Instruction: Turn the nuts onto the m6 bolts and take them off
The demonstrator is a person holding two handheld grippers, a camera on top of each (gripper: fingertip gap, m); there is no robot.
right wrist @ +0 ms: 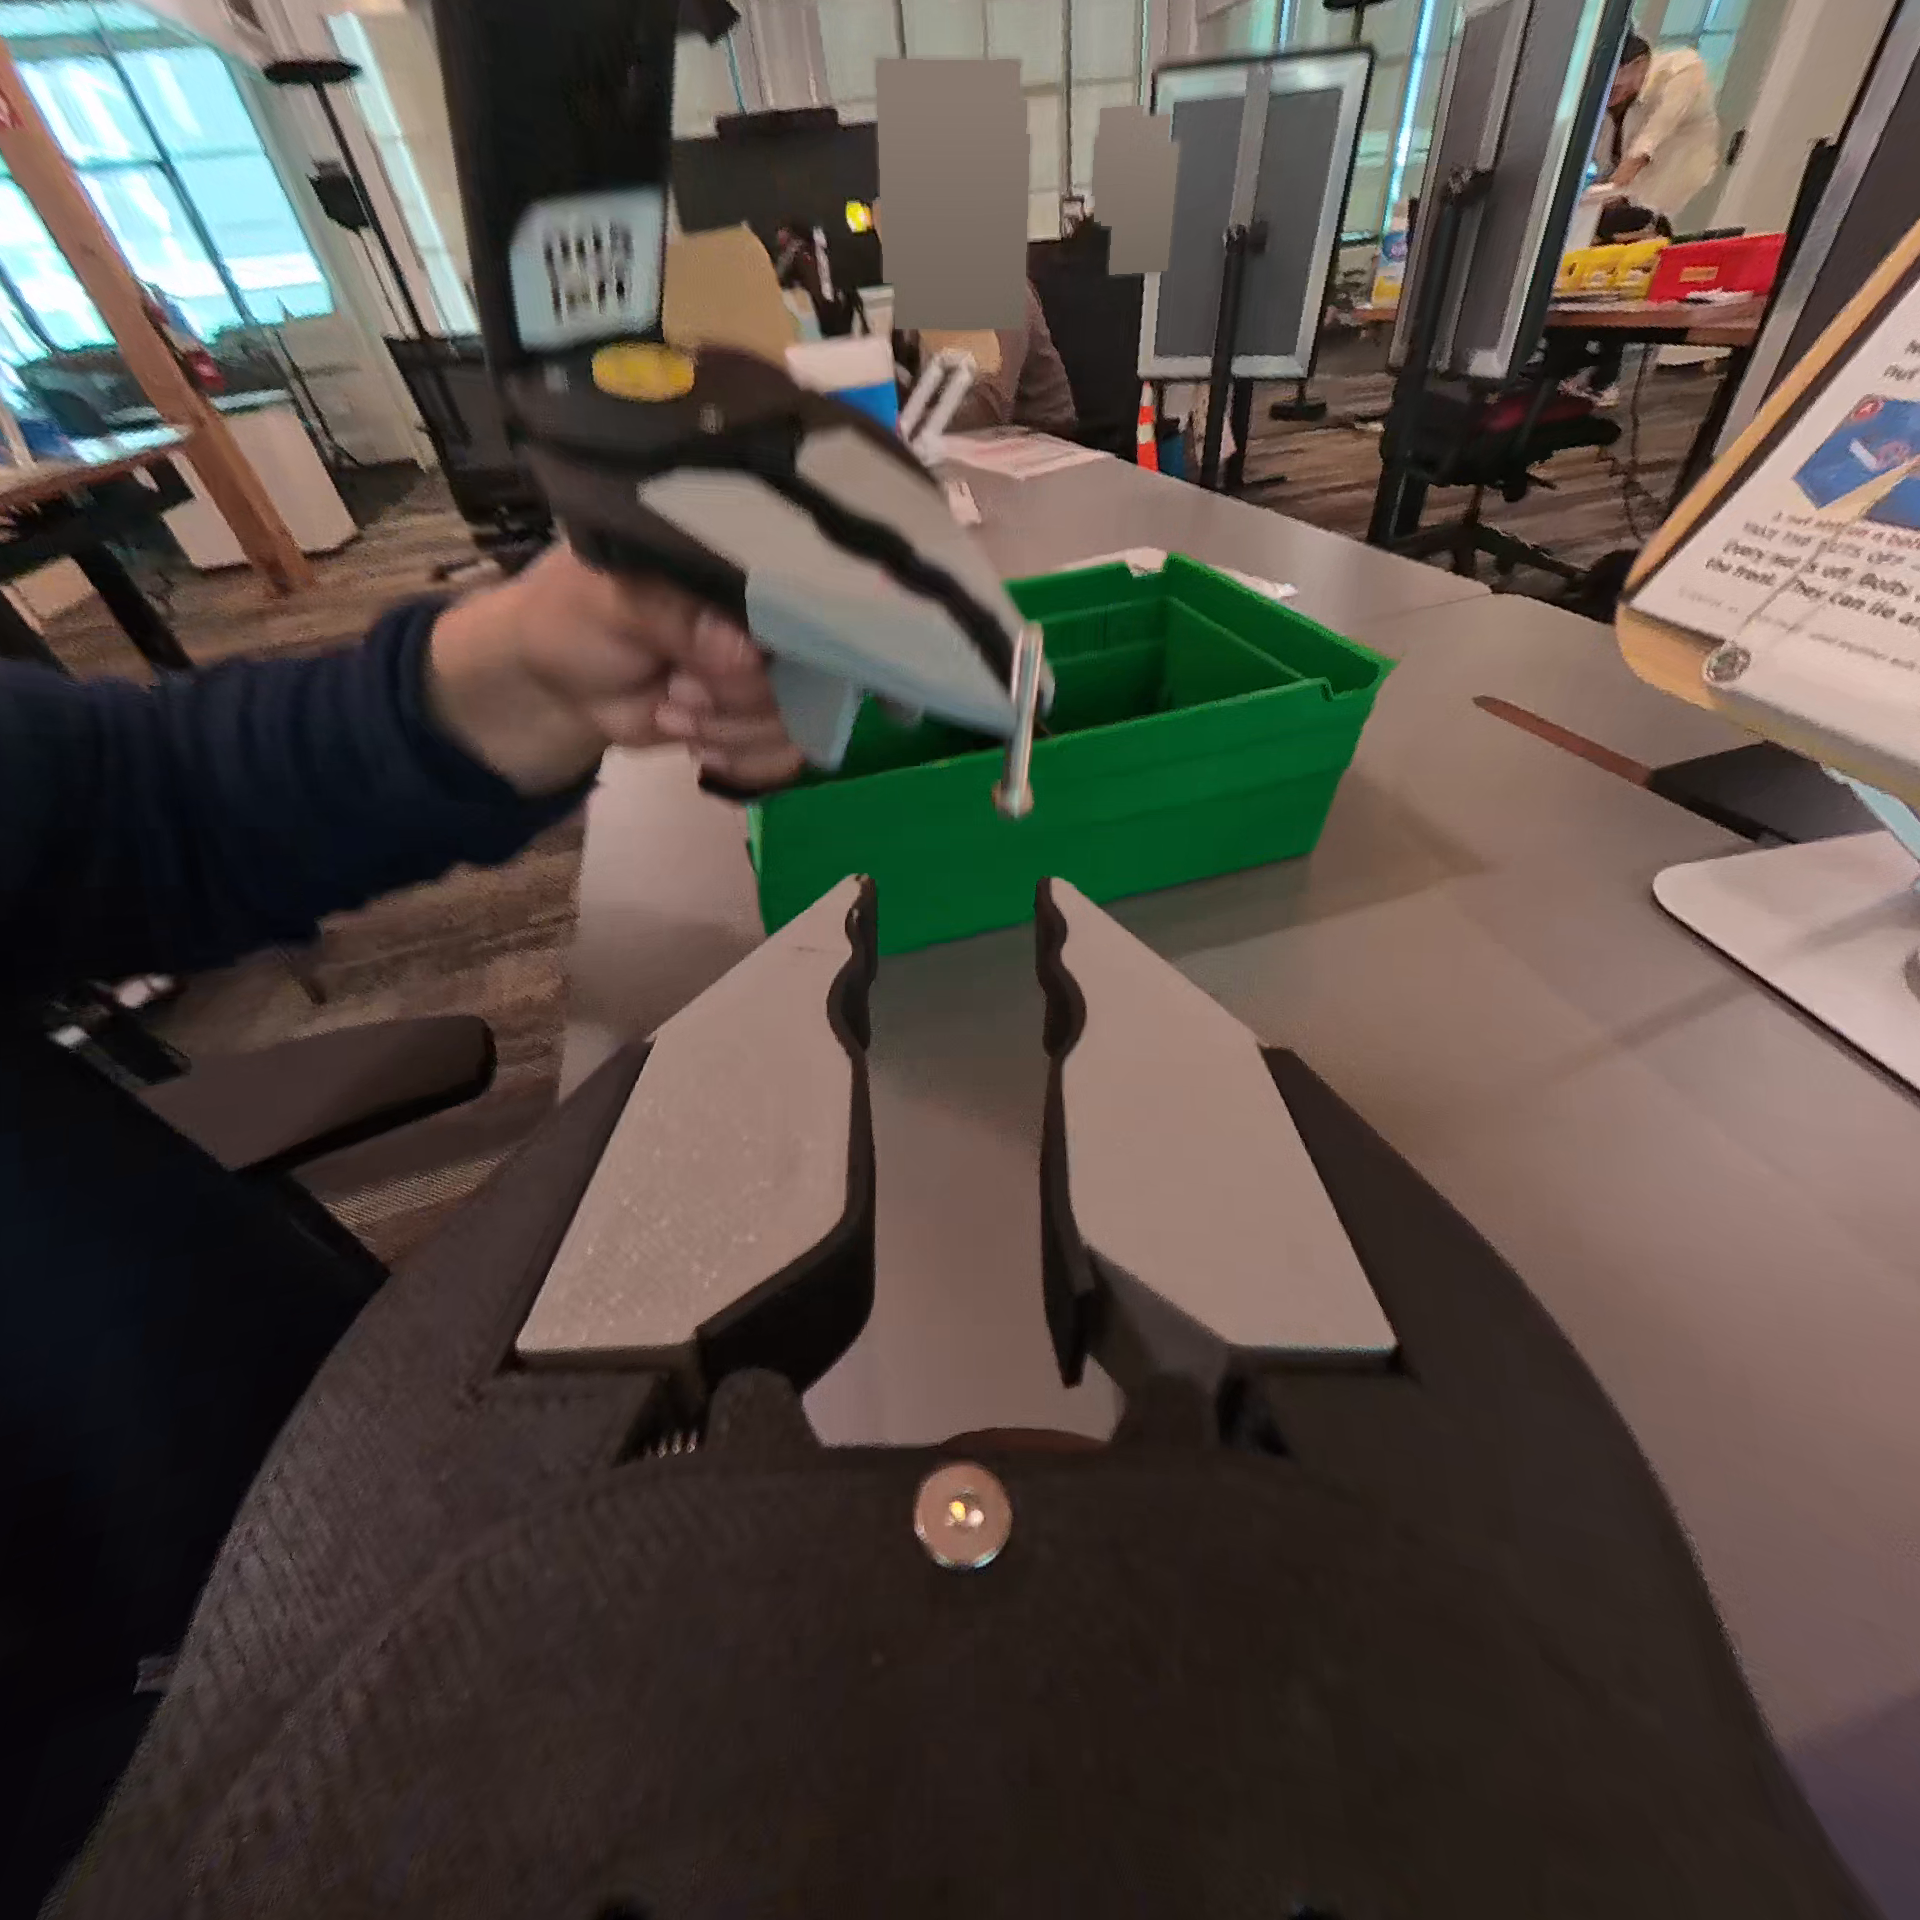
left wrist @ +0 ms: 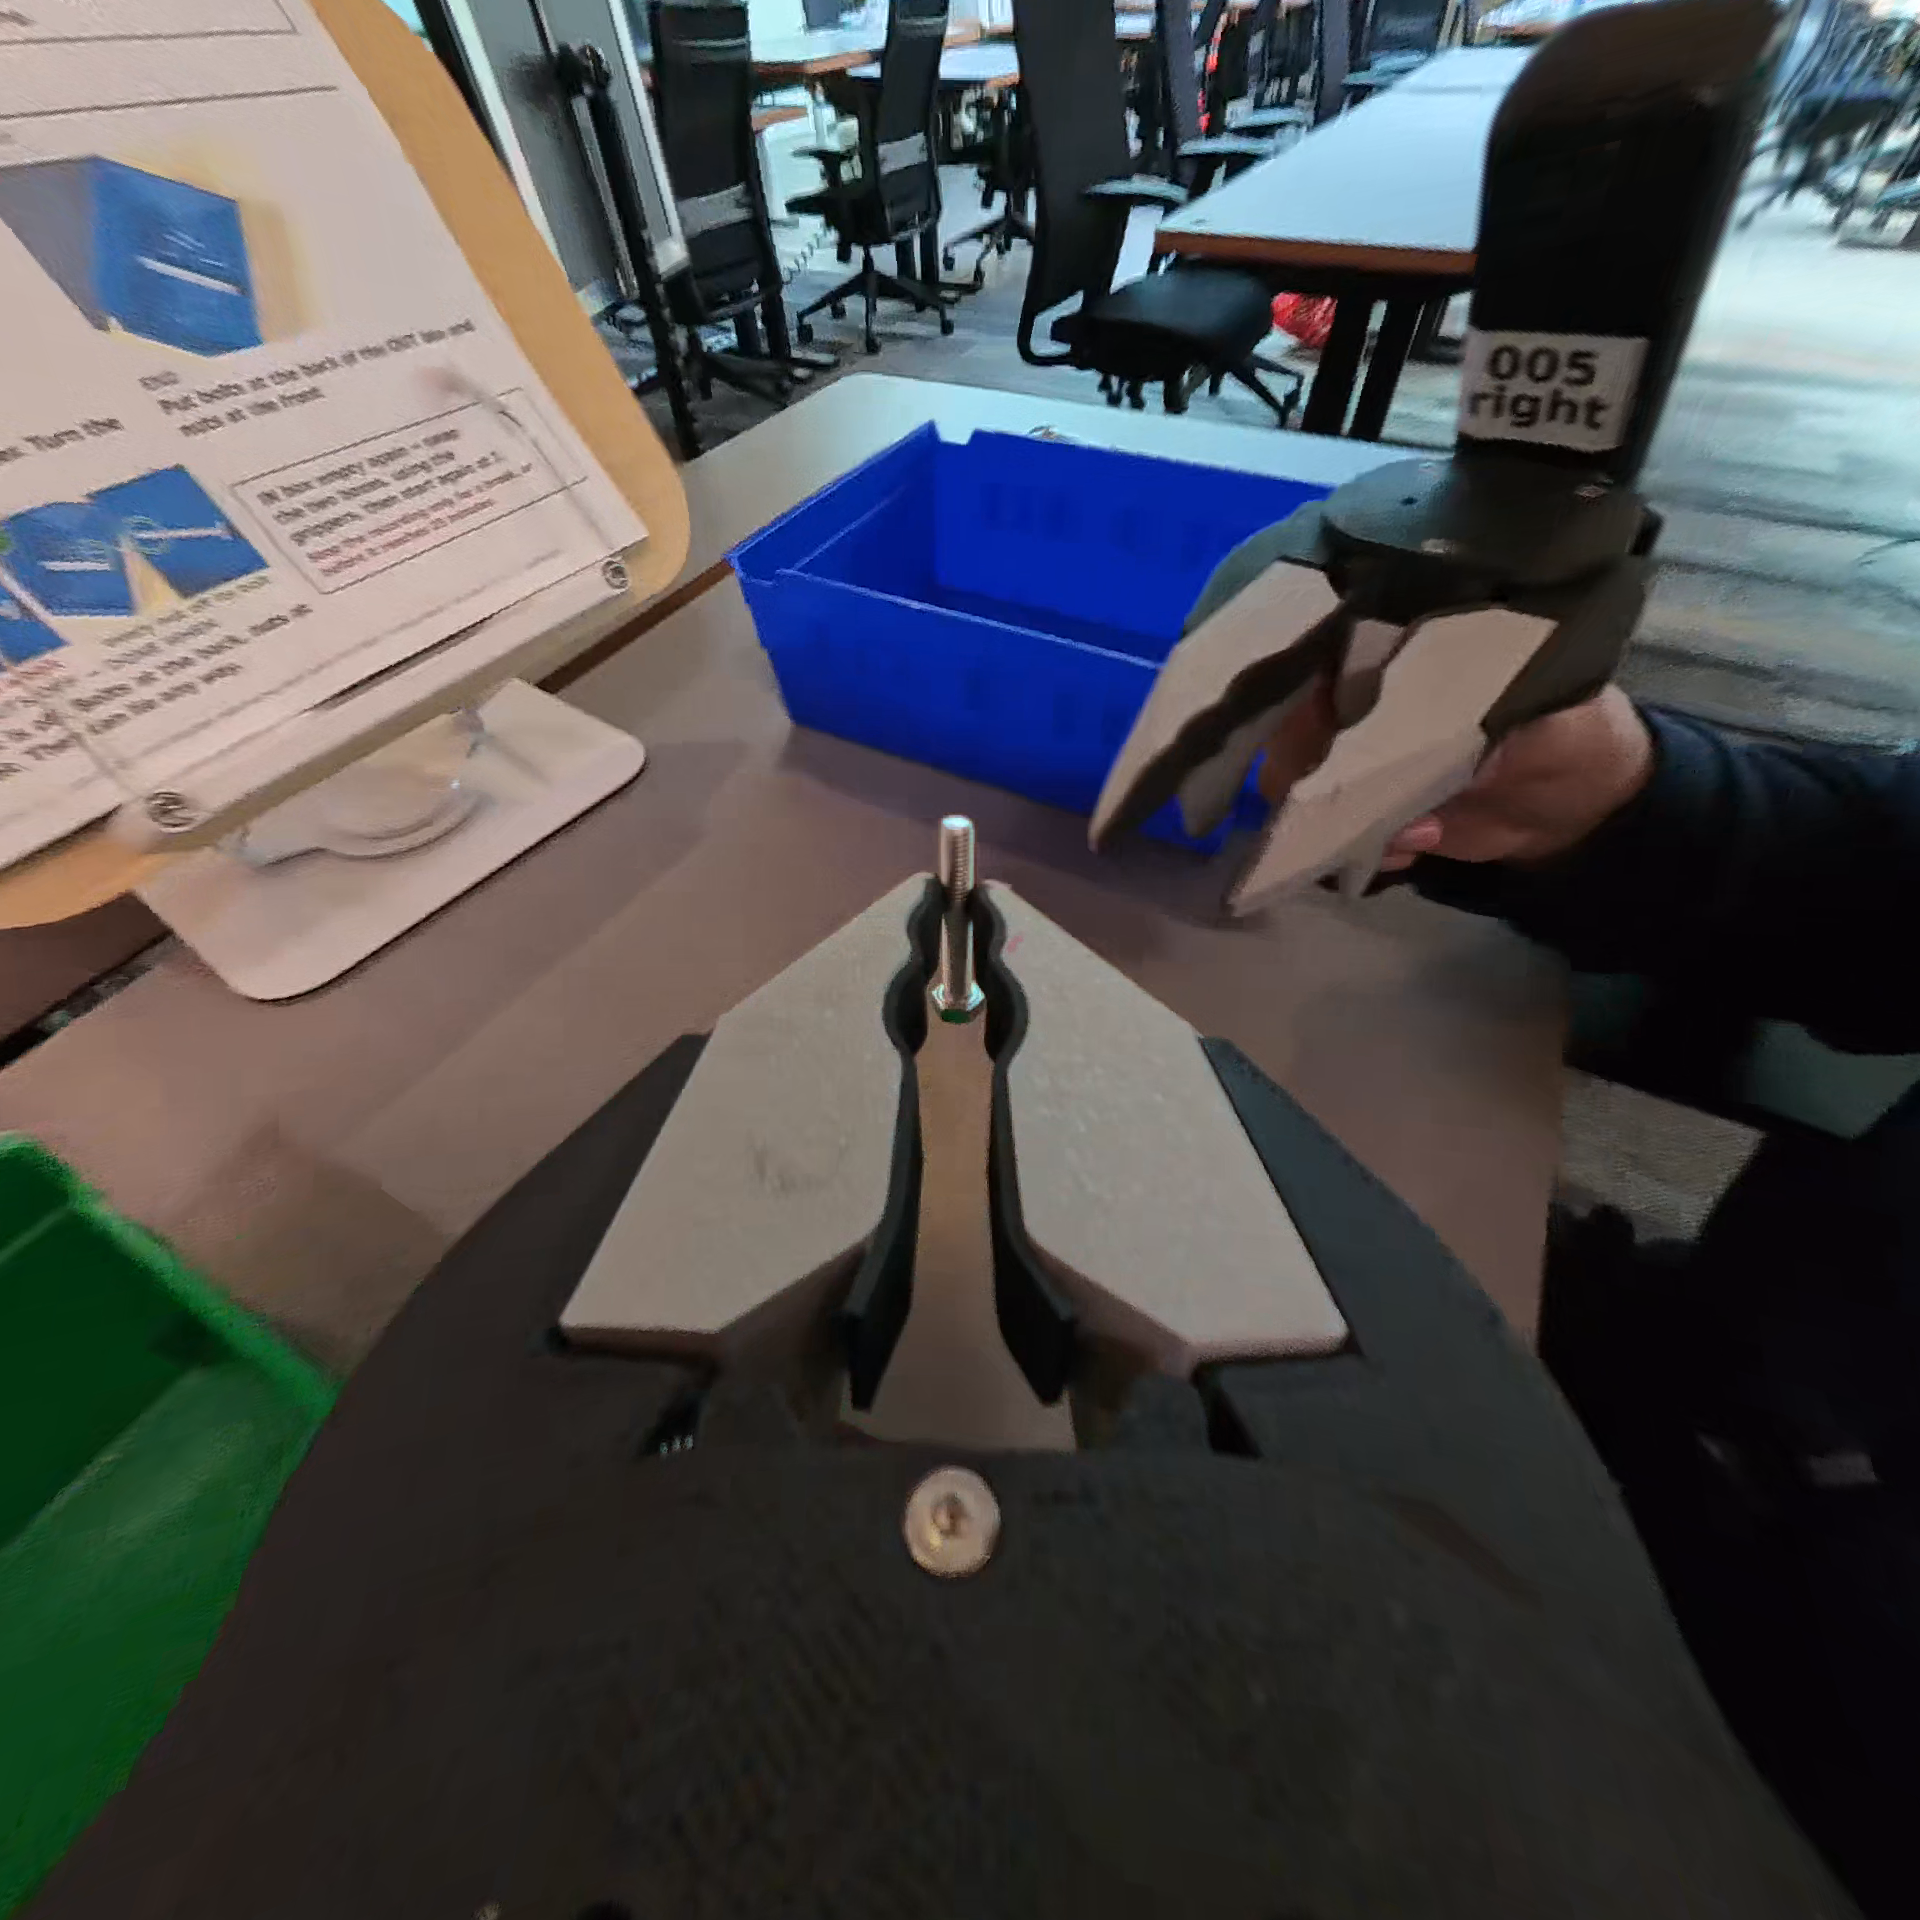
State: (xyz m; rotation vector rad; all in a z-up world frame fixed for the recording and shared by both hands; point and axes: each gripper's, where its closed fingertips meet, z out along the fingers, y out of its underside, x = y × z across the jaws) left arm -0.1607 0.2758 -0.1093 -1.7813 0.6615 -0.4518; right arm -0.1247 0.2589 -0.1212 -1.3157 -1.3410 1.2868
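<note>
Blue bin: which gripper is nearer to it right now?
Right. The right gripper hangs open at the blue bin's near corner, overlapping it in the left wrist view. The left gripper, shut on the bolt, sits farther back over the table.

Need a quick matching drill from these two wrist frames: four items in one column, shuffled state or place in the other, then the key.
Column 1
1. left gripper
2. right gripper
3. blue bin
4. green bin

Column 2
A. on the table, beyond the open fingers in the right wrist view
B. shut on the bolt, threaded end pointing away from the camera
C. open, nothing between its fingers
D. on the table, behind the other gripper in the left wrist view

Pairs: 1-B, 2-C, 3-D, 4-A
</note>
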